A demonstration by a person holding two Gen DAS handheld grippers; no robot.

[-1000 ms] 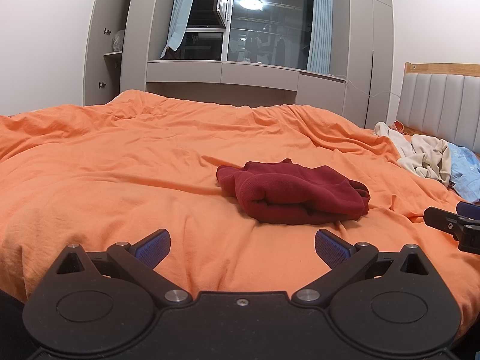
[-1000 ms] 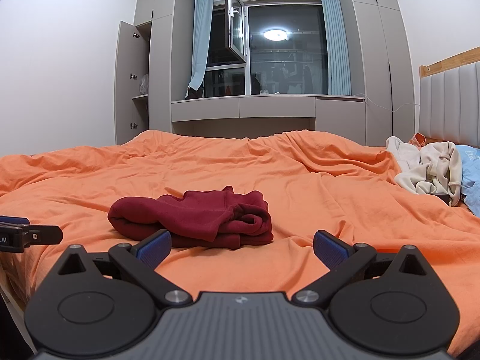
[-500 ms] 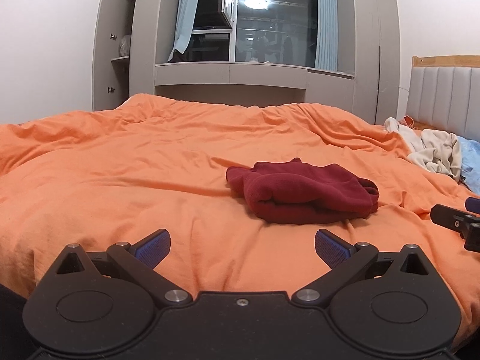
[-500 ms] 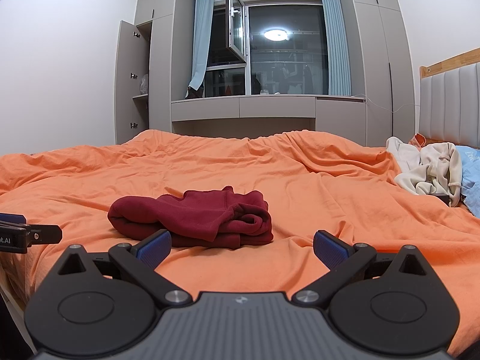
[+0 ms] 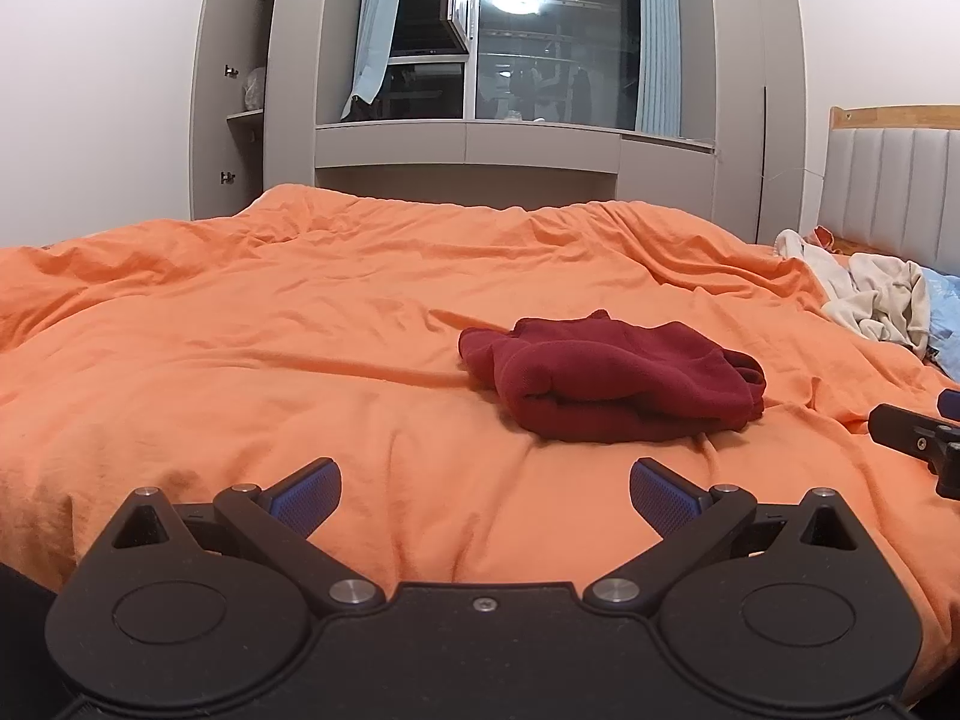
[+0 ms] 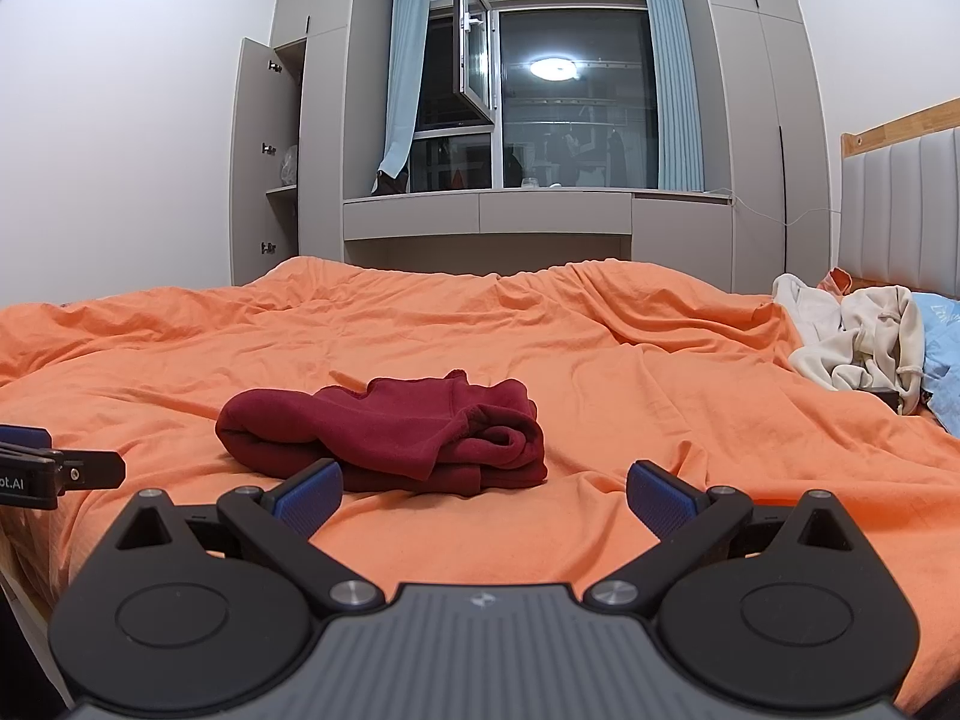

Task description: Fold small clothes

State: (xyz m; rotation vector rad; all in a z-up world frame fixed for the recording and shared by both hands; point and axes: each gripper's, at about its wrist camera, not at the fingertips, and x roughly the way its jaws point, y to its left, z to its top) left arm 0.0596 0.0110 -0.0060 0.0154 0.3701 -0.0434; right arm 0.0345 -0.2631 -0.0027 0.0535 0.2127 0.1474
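My left gripper (image 5: 485, 489) is held low and level, its two blue-padded fingers (image 5: 306, 492) spread wide with nothing between them. My right gripper (image 6: 485, 487) sits in the same pose, jaws wide apart and empty. Each one shows at the edge of the other's view, so they are side by side.

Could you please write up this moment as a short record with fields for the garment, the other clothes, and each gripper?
garment: dark red garment, folded into a bundle on the orange duvet
other clothes: cream clothes and a light blue item heaped near the headboard
left gripper: open, holding nothing, short of the garment
right gripper: open, holding nothing
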